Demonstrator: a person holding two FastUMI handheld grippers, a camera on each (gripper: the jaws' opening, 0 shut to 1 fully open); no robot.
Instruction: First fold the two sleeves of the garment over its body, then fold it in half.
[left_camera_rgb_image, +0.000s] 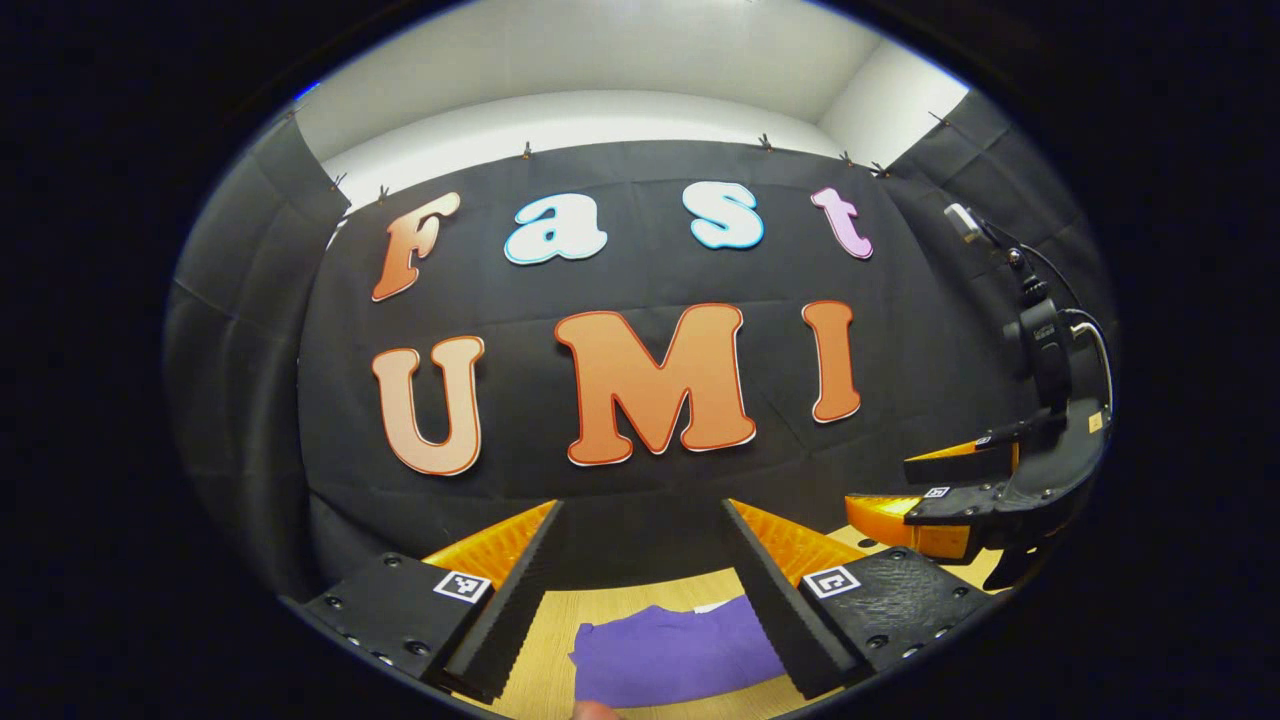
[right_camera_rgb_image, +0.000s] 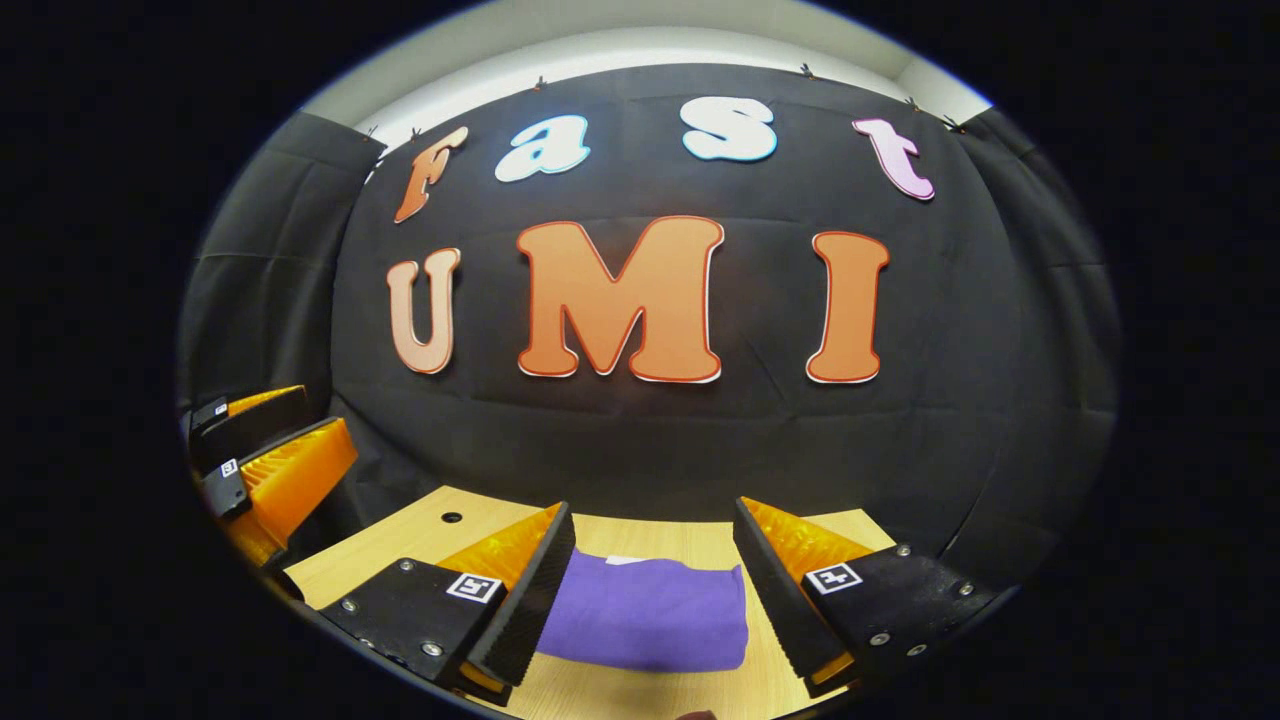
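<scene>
In the left gripper view, the left gripper (left_camera_rgb_image: 640, 600) is held up off the bench (left_camera_rgb_image: 545, 655), its camera looking nearly level at the booth wall, so the bench shows as a narrow strip at 6 o'clock. Its two fingers stand wide apart with nothing between them, well clear of the cloth below. Through the gap lies the purple garment (left_camera_rgb_image: 670, 655), folded into a compact flat bundle on the wooden bench, with a small white tag or label peeking out at its far edge. A fingertip of a person shows at the very bottom edge, at 6 o'clock.

At 3 o'clock in that view hangs the right gripper (left_camera_rgb_image: 925, 485), seen from its side, level with the left one and raised above the bench, a cable looping off its upper body. Its fingers are parted, one above the other as seen here, and hold nothing.

In the right gripper view, the right gripper (right_camera_rgb_image: 655, 590) points the same way, fingers spread wide and empty. The garment (right_camera_rgb_image: 650, 615) lies between them at 6 o'clock, a neat rectangle with a rounded fold along its right side, resting flat on the bench (right_camera_rgb_image: 420, 540). The left gripper (right_camera_rgb_image: 265, 465) shows at 9 o'clock, aloft beside the bench's near corner, fingers apart.
</scene>
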